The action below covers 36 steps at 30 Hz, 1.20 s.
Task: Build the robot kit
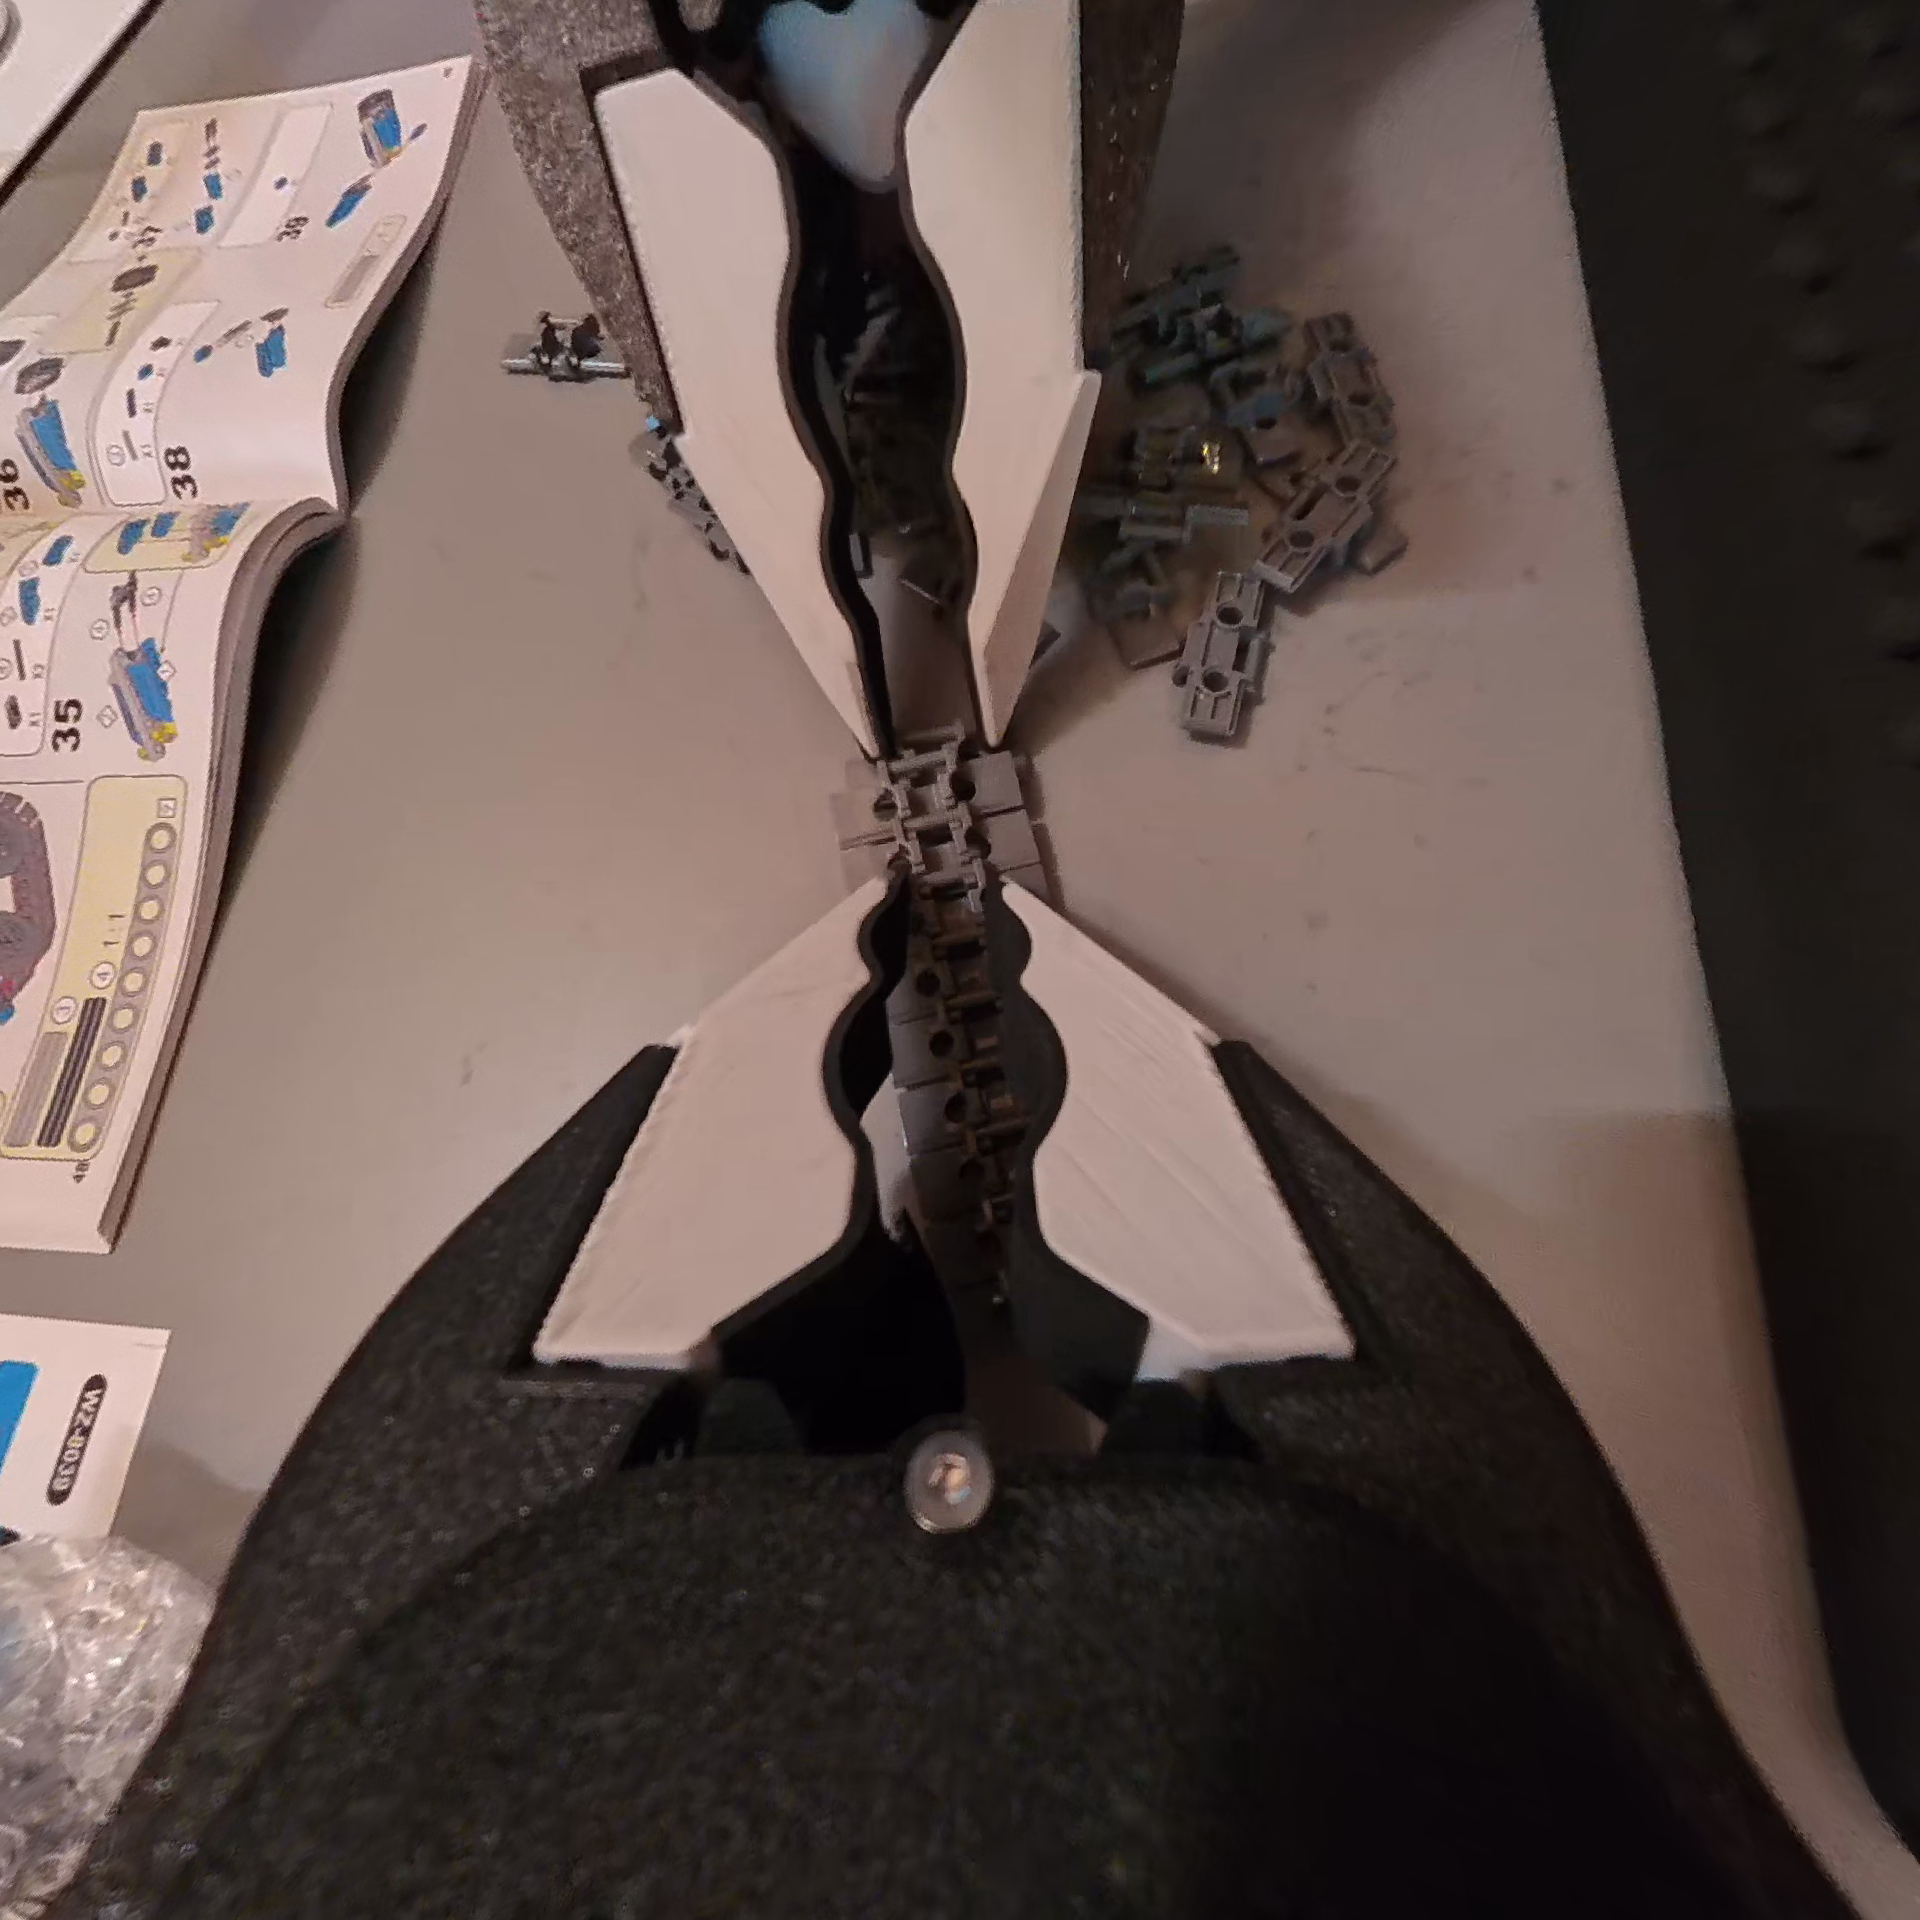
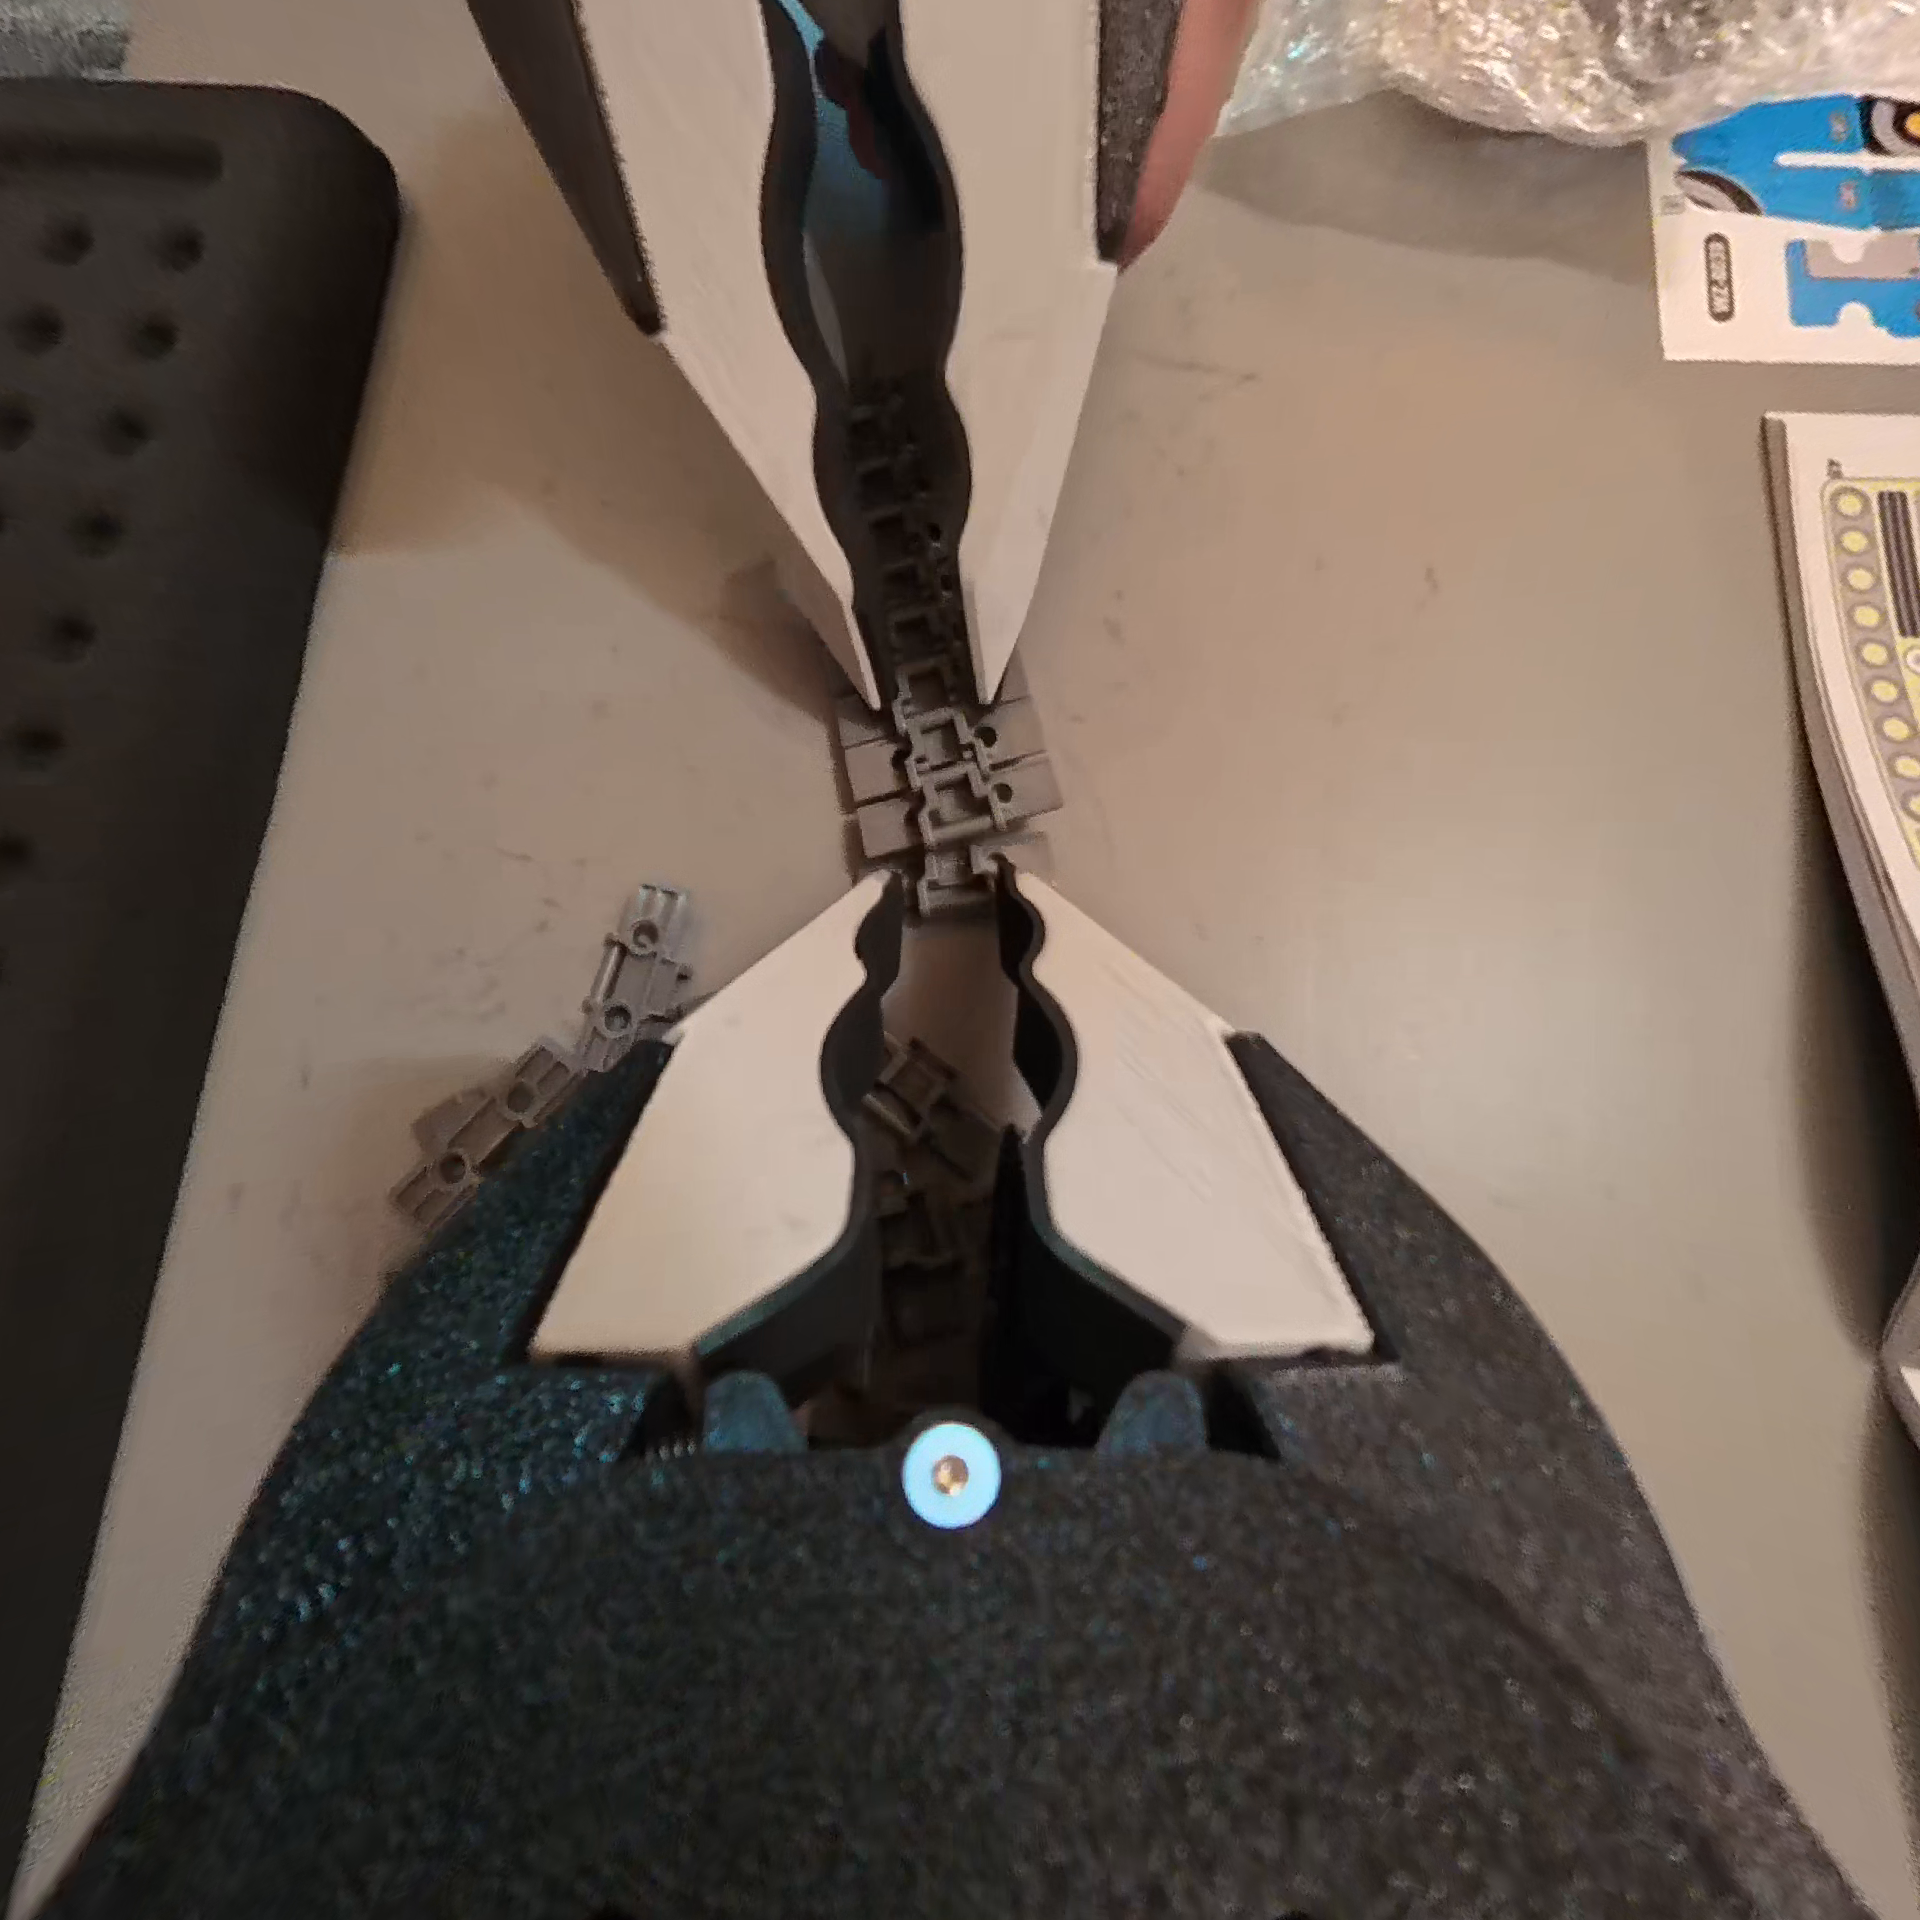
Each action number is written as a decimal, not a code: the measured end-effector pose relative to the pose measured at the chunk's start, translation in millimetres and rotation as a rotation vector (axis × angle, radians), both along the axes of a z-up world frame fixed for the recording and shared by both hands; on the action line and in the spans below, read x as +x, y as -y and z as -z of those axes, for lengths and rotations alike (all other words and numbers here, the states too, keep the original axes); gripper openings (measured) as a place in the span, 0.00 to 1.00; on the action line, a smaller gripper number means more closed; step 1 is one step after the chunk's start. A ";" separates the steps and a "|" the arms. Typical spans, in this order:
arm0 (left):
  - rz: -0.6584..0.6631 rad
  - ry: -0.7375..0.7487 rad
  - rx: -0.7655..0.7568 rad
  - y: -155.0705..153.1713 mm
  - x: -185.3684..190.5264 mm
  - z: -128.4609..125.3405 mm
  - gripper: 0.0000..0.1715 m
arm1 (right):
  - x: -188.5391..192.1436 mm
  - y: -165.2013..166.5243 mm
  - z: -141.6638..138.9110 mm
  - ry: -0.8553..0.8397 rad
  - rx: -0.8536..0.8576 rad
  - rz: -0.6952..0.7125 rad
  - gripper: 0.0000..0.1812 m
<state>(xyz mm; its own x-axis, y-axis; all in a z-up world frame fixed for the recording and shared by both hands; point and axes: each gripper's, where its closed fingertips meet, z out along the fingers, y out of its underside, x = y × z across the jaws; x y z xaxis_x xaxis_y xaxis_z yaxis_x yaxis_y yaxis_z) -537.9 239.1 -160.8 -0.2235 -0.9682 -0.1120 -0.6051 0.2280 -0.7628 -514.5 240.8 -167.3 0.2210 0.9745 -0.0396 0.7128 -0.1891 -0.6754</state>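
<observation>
Pinching one grey track chain (image 1: 940, 821) end-to-end, both grippers' fingers clamp it beside a printed booklet (image 1: 156, 623).

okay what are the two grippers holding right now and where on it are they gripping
Both hold one grey chain of plastic track links. The left gripper pinches one end, the right gripper the other, tips facing.

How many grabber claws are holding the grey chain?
2. The left gripper pinches one end of the grey chain; the right gripper pinches the other end, and they face each other tip to tip.
</observation>
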 end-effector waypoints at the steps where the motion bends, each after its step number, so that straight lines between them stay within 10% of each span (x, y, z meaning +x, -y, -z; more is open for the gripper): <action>1: 0.001 0.000 0.000 0.1 0.3 0.0 0.08 | -0.6 1.0 0.1 -0.001 -0.002 -0.014 0.10; 36: 0.026 -0.033 -0.069 9.6 -2.5 2.8 0.11 | 3.8 2.3 2.1 0.024 -0.026 -0.110 0.08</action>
<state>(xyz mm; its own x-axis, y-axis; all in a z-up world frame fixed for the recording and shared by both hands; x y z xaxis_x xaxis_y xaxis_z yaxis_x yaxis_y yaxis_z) -540.4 229.5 -163.6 -0.2510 -0.9673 -0.0377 -0.6250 0.1917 -0.7567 -510.8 238.4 -169.4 0.1140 0.9916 -0.0611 0.7461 -0.1261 -0.6538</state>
